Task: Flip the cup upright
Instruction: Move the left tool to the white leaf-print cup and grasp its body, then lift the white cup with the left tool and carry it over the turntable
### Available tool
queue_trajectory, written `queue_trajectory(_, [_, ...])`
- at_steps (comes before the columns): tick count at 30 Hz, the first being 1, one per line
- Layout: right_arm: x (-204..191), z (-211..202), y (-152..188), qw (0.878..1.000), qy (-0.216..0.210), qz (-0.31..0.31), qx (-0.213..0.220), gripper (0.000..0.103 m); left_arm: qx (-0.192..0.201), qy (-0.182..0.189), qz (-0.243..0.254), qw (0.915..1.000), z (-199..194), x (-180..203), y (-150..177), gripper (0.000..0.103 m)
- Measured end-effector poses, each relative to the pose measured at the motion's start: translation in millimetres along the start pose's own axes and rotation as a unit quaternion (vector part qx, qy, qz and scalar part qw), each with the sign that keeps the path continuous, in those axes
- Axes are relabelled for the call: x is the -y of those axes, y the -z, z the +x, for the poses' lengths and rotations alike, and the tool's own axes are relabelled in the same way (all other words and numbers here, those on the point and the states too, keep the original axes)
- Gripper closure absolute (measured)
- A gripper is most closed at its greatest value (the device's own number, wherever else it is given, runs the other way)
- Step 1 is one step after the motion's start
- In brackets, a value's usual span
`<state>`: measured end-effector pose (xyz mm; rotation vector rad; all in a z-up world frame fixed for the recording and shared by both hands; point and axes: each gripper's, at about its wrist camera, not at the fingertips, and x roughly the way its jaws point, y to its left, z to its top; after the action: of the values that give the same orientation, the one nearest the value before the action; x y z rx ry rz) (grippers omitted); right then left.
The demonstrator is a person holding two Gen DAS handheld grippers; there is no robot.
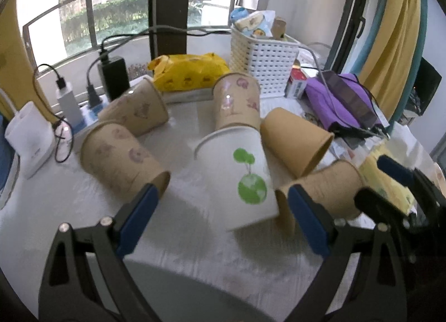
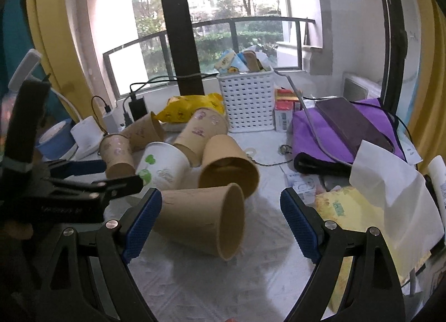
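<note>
I held both grippers, left (image 1: 223,210) and right (image 2: 221,210), spread wide; smooth kraft-paper cup (image 2: 200,221) lay sideways at twelve o'clock.

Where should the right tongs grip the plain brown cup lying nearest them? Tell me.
Grip the plain brown cup across its side wall near mid-body, coming from above. It lies on its side, mouth facing right, already between the open right tongs, so the curved walls face the pads.
</note>
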<state>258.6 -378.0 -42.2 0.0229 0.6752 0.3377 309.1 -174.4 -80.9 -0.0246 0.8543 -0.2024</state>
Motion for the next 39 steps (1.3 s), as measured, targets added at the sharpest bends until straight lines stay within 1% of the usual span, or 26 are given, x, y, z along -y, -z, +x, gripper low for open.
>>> queue_trajectory(1, [2.2,1.1,-0.3,1.0,0.0,0.001,-0.001,0.014,-0.003,0.002,-0.004,1.0,4.8,0.2,-2.1,0.008])
queue_trajectory(2, [3.8,1.8,-0.2,1.0,0.0,0.003,-0.001,0.014,-0.006,0.004,-0.007,1.0,8.8,0.0,-3.6,0.013])
queue_trajectory(6, [7.5,4.4,0.3,1.0,-0.002,0.008,-0.005,0.014,-0.032,0.014,-0.023,0.9991,27.1,0.6,-5.2,0.022])
queue_trajectory(8, [8.1,3.8,0.5,1.0,-0.003,0.009,-0.004,0.014,-0.04,0.021,-0.035,0.9984,32.1,-1.5,-4.4,0.029])
queue_trajectory(9, [7.9,3.0,0.5,1.0,-0.003,0.009,-0.003,0.014,-0.046,0.023,-0.039,0.9979,35.3,-3.1,-4.0,0.032])
queue_trajectory(11, [6.0,2.6,0.5,1.0,-0.001,0.007,-0.002,0.014,-0.058,0.025,-0.046,0.9969,41.1,-5.8,-2.0,0.041])
queue_trajectory(14, [4.8,2.2,-0.2,1.0,0.004,0.007,-0.003,0.014,-0.066,0.035,-0.054,0.9958,43.4,-9.5,0.5,0.042])
queue_trajectory(17, [3.9,-1.2,-1.7,1.0,0.012,0.005,0.001,0.014,-0.06,0.042,-0.053,0.9959,36.7,-10.8,0.7,0.045])
queue_trajectory(21, [-0.7,-9.7,-4.1,1.0,0.02,0.001,0.007,0.014,-0.053,0.056,-0.058,0.9954,21.9,-13.5,0.7,0.045])
queue_trajectory(26, [-10.4,-22.8,-6.0,1.0,0.026,-0.005,0.016,0.014,-0.036,0.067,-0.056,0.9955,-6.0,-13.6,1.0,0.045])
queue_trajectory(30, [-20.5,-34.3,-6.3,0.999,0.028,-0.006,0.025,0.014,-0.019,0.069,-0.048,0.9962,-31.8,-15.4,7.5,0.045])
queue_trajectory(39, [-58.1,-65.7,0.9,0.999,0.011,-0.011,0.037,0.014,0.011,0.063,-0.037,0.9973,-89.7,-32.8,39.4,0.045])
